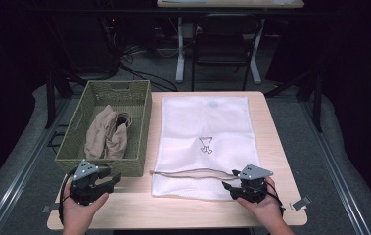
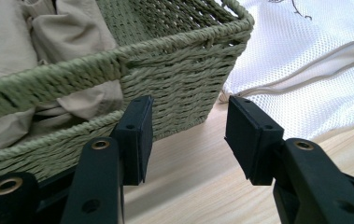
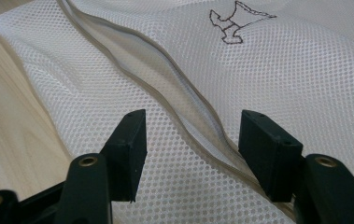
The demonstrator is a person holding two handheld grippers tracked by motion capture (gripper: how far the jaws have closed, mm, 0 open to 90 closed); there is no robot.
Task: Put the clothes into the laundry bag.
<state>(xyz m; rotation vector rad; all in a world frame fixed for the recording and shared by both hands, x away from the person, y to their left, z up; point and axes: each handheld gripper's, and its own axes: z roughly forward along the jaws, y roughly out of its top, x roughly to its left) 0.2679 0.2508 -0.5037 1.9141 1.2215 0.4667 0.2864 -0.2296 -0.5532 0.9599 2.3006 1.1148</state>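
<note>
Step in hand: opening the white mesh laundry bag [image 1: 205, 142] so the beige garment [image 1: 107, 132] can go in — my reading of the layout.
Mesh laundry bag: lies flat on the table [image 1: 134, 208], just right of the green woven basket [image 1: 139, 105]; its beige-edged zipper opening [image 3: 174, 93] runs across the near end and gapes slightly.
Beige garment: bunched inside the basket, well apart from both tools.
Right hand-held gripper [image 1: 244, 188]: jaws spread, holding nothing, poised over the bag's near right corner with the zipper seam running between them.
Left hand-held gripper [image 1: 97, 183]: jaws spread and empty, low over the table by the basket's near right corner.
Doing it well: pinch only the upper mesh layer at the seam — catching both layers would keep the mouth closed.
Lift: raise gently, as the mesh looks light and likely to slide on the table.
Left side: free to pin the lower edge or reach for the garment.
</note>
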